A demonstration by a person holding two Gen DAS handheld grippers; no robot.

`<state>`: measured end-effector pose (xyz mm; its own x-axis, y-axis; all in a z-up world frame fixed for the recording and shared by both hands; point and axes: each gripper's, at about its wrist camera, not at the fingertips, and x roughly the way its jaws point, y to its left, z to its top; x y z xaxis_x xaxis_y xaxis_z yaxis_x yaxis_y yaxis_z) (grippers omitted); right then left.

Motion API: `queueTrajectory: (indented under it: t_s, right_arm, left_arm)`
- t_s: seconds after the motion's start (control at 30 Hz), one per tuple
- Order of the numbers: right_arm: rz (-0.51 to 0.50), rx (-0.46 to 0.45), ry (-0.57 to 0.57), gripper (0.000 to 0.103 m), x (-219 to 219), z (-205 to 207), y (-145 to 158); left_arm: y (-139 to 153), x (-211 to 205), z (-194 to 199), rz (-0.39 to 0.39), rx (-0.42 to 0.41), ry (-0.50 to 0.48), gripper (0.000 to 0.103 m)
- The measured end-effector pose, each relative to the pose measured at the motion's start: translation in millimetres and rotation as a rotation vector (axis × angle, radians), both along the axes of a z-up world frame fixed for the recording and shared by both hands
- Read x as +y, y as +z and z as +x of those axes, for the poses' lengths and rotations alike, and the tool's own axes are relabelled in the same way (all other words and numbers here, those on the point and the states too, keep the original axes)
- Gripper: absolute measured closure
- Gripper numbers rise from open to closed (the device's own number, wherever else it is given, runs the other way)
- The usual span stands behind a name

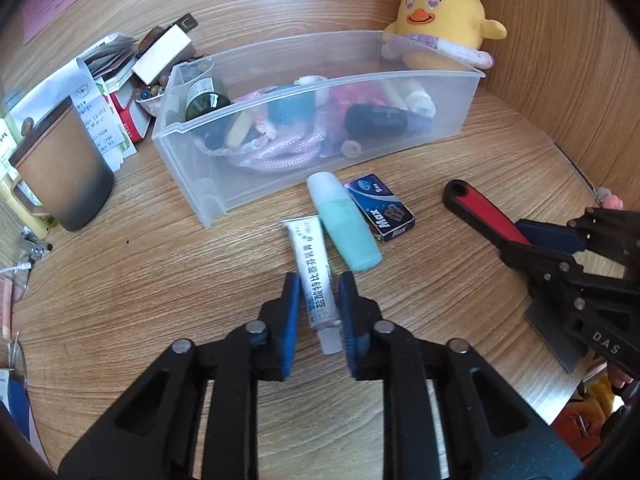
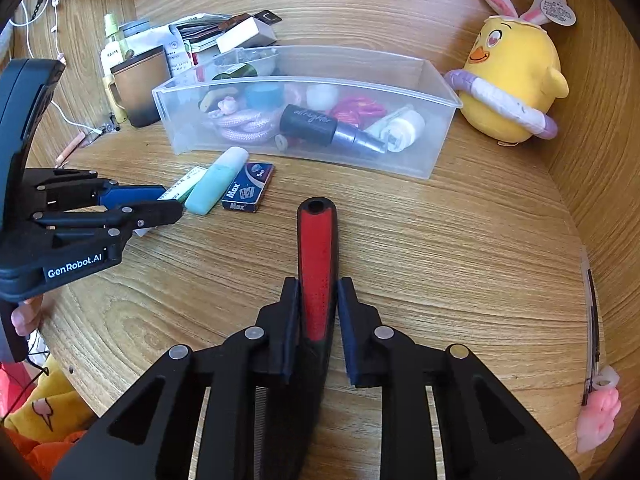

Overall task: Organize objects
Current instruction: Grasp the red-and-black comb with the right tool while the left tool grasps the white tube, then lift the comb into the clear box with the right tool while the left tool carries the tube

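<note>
Blue-padded left gripper (image 1: 320, 312) straddles the white ointment tube (image 1: 314, 276), jaws parted, not yet clamped; the tube's long axis runs toward 12 o'clock, aimed at the clear bin (image 1: 208, 200). Right gripper (image 2: 318, 312) brackets the red-handled scraper (image 2: 316, 256), seemingly unclamped, at the tube's 3 o'clock.

The right gripper (image 2: 318, 312) straddles the red-and-black handle of a scraper (image 2: 316, 264) lying on the wooden desk (image 2: 440, 240), its blue pads close on either side of the grip. Ahead sits a clear plastic bin (image 2: 420, 160) holding a pink rope, a dark bottle and small items. In front of it lie a mint-green bottle (image 2: 216, 188) and a Max staples box (image 2: 248, 192). The left gripper (image 2: 168, 202) reaches toward a white tube (image 2: 182, 186). A yellow chick plush (image 2: 516, 80) stands at right.
</note>
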<state>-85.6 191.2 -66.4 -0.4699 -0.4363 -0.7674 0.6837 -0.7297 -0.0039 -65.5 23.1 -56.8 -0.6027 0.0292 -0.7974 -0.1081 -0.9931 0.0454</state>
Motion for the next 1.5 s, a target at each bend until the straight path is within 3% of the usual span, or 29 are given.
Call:
queueTrajectory:
  t_s: [0.3, 0.57, 1.5]
  right_arm:
    - [-0.051, -0.007, -0.022, 0.085, 5.9, -5.3, 6.9]
    - [-0.126, 0.068, -0.054, 0.086, 12.1, -9.1, 34.9]
    - [-0.341, 0.256, -0.043, 0.086, 2.8, -21.9, 125.1]
  left_arm:
    - [7.7, -15.4, 9.9, 0.019, 0.044, 0.057, 0.088]
    - [32.0, -23.2, 19.4, 0.040, 0.141, 0.082, 0.088]
    - [109.8, -37.4, 14.7, 0.130, 0.366, 0.128, 0.088]
